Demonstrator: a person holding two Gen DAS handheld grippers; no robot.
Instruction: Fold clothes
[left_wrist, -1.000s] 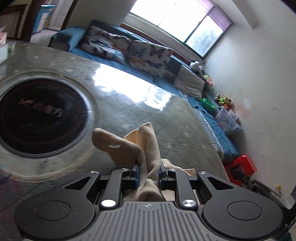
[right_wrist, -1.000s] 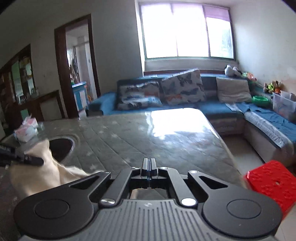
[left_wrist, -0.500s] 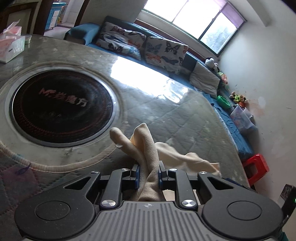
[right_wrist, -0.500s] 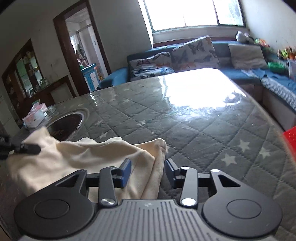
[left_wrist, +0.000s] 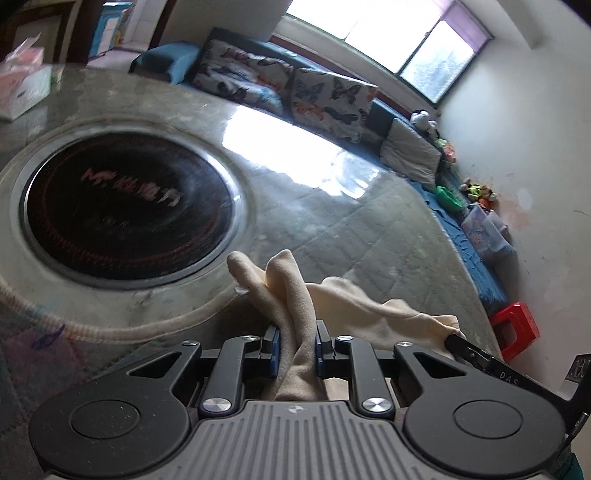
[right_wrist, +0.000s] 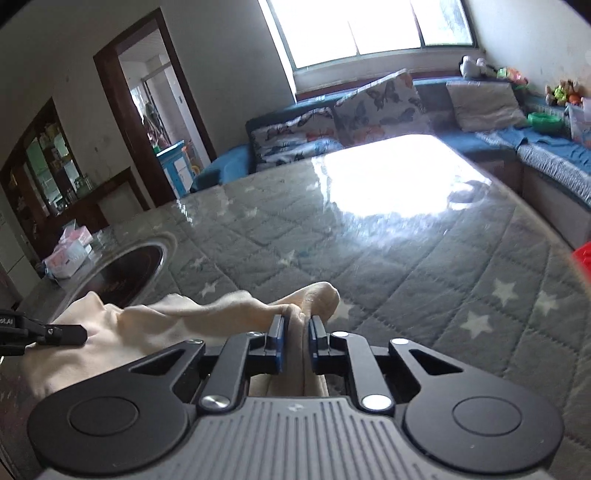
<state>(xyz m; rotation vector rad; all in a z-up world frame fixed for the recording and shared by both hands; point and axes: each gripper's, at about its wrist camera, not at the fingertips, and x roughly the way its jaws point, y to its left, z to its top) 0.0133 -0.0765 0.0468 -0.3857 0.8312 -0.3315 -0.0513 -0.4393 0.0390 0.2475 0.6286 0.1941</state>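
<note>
Nearest in our left wrist view, the left gripper (left_wrist: 296, 347) is clenched on a bunched fold of the cream cloth (left_wrist: 288, 295), which rises between the blue pads. To its right the cloth stretches to the right gripper (left_wrist: 456, 338), whose tip only this view shows from outside. Our right wrist view shows the right gripper (right_wrist: 295, 334) with its jaws closing on another bunch of the cloth (right_wrist: 207, 317), the pads already pressing it; at the left edge the left gripper (right_wrist: 70, 334) pinches the far corner. The cloth lies on the quilted table (right_wrist: 406, 258) near us, sagging between both grips. Farther out, the left view gives the round black cooktop (left_wrist: 129, 210) in full, the right only its edge. Beyond stands the blue sofa (right_wrist: 480, 144); the doorway (right_wrist: 155, 110) appears in full in the right view alone.
</note>
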